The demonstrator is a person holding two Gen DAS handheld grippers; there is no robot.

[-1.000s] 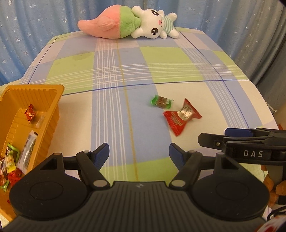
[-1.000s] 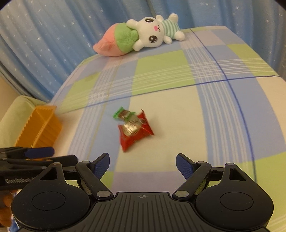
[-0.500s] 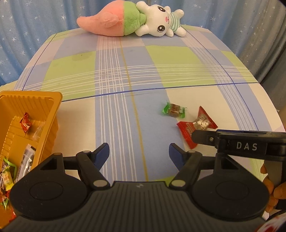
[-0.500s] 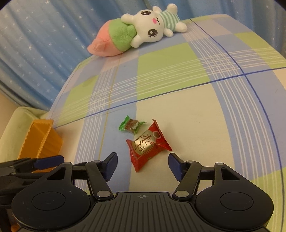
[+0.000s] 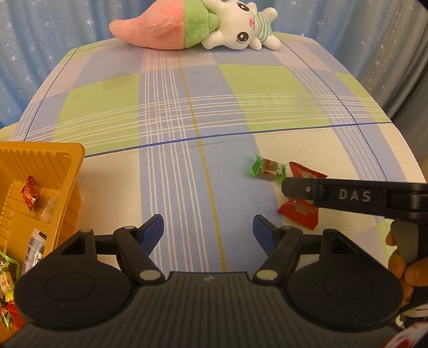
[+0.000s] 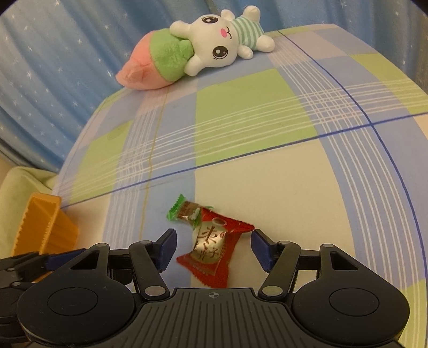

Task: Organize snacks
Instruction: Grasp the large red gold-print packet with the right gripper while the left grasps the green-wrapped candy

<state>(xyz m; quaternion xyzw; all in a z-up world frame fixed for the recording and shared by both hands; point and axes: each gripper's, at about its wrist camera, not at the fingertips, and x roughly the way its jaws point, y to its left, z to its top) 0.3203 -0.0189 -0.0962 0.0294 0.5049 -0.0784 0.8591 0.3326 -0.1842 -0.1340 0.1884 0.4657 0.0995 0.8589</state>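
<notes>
A red snack packet (image 6: 211,251) lies on the plaid cloth, and a green-wrapped candy (image 6: 187,211) touches its far end. My right gripper (image 6: 214,246) is open around the packet, one pad on each side, neither pressing on it. From the left wrist view, a right gripper finger (image 5: 334,194) crosses over the red packet (image 5: 299,211), beside the green candy (image 5: 266,168). My left gripper (image 5: 208,229) hangs open over bare cloth, holding nothing. The orange tray (image 5: 67,171) at the left holds several wrapped snacks.
A pink, green and white plush toy (image 5: 192,25) lies at the table's far edge against the blue star curtain. From the right wrist view, the tray (image 6: 45,227) stands at the left with the left gripper (image 6: 32,263) in front of it. A hand (image 5: 398,265) grips the right handle.
The right gripper has moved forward and down until the red packet sits between its fingers, and its jaws have narrowed. The left gripper has drifted slightly towards the snacks, its opening unchanged.
</notes>
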